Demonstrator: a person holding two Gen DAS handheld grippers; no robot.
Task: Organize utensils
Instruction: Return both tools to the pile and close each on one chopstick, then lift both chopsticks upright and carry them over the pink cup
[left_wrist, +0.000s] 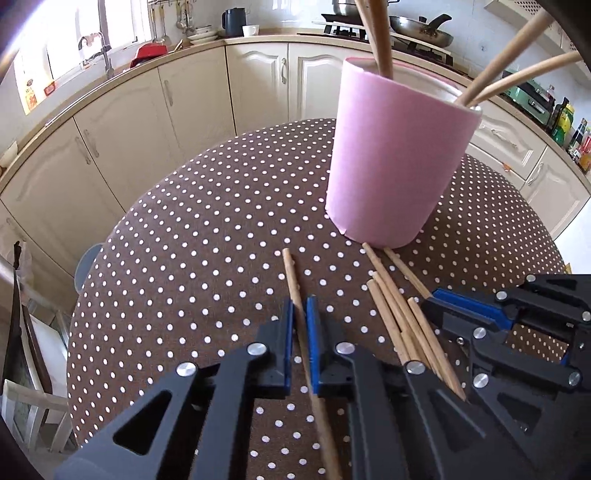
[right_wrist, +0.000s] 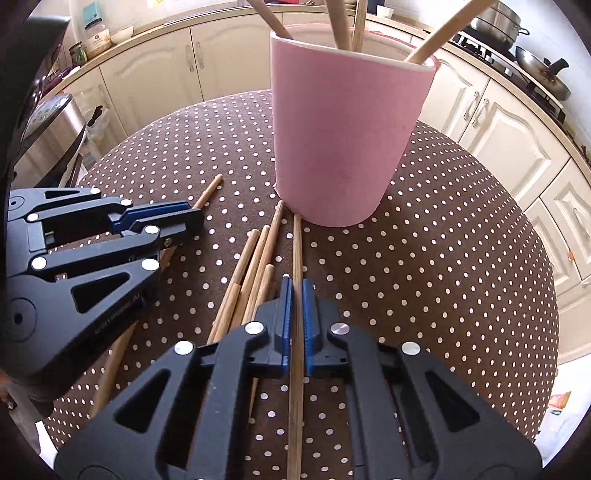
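Now both claws clamped, one chopstick each. Left claw pinches a lone stick; right claw pinches the stick whose tip touches the pink cup. Risks: the long sticks pivot in the pads on lifting, or the right stick nudges the cup. Loose pile lies between the claws.

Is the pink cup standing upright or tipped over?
Upright: the pink cylindrical cup stands on its base on the dotted tablecloth, with wooden chopsticks sticking out.

right claw clamps chopstick | pink cup ahead | left claw beside
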